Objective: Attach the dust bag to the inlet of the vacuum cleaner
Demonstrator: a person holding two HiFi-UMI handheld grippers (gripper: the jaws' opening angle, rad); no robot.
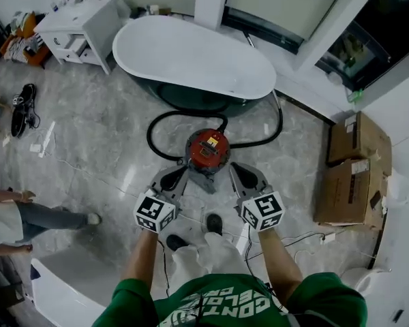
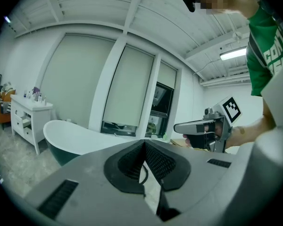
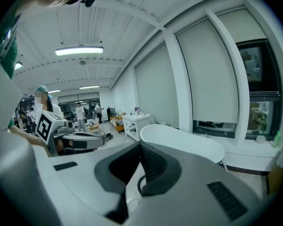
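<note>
Head view, with both gripper views. The vacuum cleaner (image 1: 208, 150), a round red-topped canister, stands on the floor (image 1: 109, 148) just on the person's side of the bathtub (image 1: 191, 56). Its black hose (image 1: 157, 125) loops off to the left and back round behind it. The left gripper (image 1: 179, 174) and right gripper (image 1: 234, 169) are held side by side above the floor, one at each flank of the canister. Each has its jaws together at the tips with nothing between them.

The canister therefore lies ahead of and below both grippers, on the midline between them, and neither hand is clearly nearer. Both gripper views look level, over the canister toward the bathtub and windows, so reaching it appears to call for a downward tilt.

A grey piece (image 1: 206, 179) juts from the canister's near side, toward the person. Whether this is the inlet, the dust bag or another part cannot be told. No dust bag can be identified with confidence in any view.
</note>
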